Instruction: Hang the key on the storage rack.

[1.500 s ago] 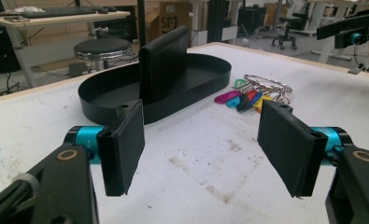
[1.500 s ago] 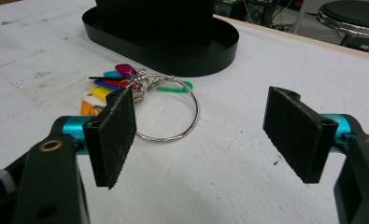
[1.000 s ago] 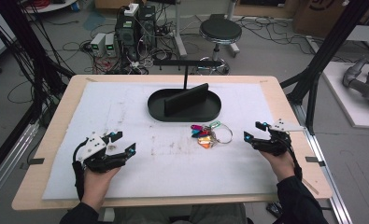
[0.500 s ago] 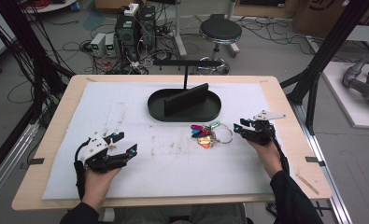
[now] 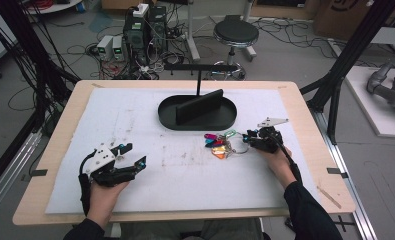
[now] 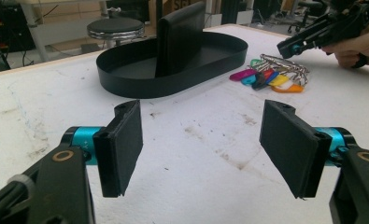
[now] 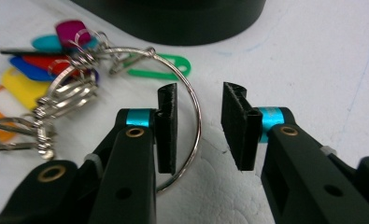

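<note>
A: Start at the left. What is the left tool doing?

B: It sits at about eight o'clock on the surface, in the person's left hand. Its jaws stand wide apart with bare white mat between them. It grips nothing.

A: And further along?

B: At twelve o'clock, toward the far edge, lies the black oval tray. An upright black divider stands in it. In the left tool's own view the tray is ahead, well apart from the jaws.

A: Where are the keys?

B: The key bunch lies flat on the mat at about three o'clock, just in front of the tray's near right rim. It has coloured tags: magenta, teal, red, yellow, orange and green, on small rings. These hang from one big ring. From the left tool's view the bunch lies to the right of the tray.

A: And the right tool?

B: The right tool is at the bunch's right side. Its jaws have just been closing and are now partly open. In its own view, the big ring's wire runs down the gap close beside the left pad. The right pad stands clear of it. So the wire is between the jaws, not yet pinched. The tags fan out at ten o'clock from there.
</note>
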A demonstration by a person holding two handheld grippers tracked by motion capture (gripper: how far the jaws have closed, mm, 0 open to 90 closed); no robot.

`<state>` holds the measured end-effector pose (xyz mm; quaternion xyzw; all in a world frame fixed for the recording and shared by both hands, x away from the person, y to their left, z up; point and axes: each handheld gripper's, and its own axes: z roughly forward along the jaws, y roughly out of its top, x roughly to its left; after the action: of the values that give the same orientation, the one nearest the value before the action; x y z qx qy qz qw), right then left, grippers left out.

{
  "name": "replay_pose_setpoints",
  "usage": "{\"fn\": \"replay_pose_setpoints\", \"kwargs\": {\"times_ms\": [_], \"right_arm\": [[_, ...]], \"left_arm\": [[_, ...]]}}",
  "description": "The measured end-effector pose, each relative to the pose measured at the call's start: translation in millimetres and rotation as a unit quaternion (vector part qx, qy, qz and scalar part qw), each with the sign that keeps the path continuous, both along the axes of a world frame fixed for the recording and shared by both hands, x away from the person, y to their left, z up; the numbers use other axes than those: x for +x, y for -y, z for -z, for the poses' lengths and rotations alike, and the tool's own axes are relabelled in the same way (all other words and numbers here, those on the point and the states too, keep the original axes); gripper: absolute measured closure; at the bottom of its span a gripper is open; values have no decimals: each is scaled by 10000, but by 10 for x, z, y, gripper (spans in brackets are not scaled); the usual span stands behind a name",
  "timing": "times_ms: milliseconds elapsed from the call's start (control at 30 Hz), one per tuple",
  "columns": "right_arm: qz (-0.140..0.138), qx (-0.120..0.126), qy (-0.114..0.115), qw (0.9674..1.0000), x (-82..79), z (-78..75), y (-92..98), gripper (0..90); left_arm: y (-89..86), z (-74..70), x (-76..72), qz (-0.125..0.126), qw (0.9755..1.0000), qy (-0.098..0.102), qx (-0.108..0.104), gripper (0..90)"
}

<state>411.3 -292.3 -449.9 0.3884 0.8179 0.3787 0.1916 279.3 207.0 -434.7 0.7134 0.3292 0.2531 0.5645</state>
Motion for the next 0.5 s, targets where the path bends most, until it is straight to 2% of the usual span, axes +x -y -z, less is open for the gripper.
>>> {"fn": "replay_pose_setpoints", "kwargs": {"times_ms": [167,200,267,333,400,433,500], "right_arm": [[-32,-117,-105,9999,30,12,-29,715],[-107,-255,-139,9995,40,20,-57,729],[-113,-247,-140,9995,42,22,-59,731],[-133,-219,-166,9995,46,22,-53,797],[-183,-277,-129,9994,37,22,-65,823],[-198,-307,-95,9993,27,20,-89,868],[-172,-308,-103,9993,23,18,-93,873]], "left_arm": [[-1,14,-1,7,10000,-14,25,302],[2,14,-3,1,10000,-16,33,302],[2,14,-5,-2,10000,-17,41,302],[4,17,-7,-17,10000,-23,46,302],[4,17,-8,-23,10000,-23,53,302],[3,16,-10,-21,10000,-23,63,302],[0,15,-13,-39,10000,-19,61,302]]}}
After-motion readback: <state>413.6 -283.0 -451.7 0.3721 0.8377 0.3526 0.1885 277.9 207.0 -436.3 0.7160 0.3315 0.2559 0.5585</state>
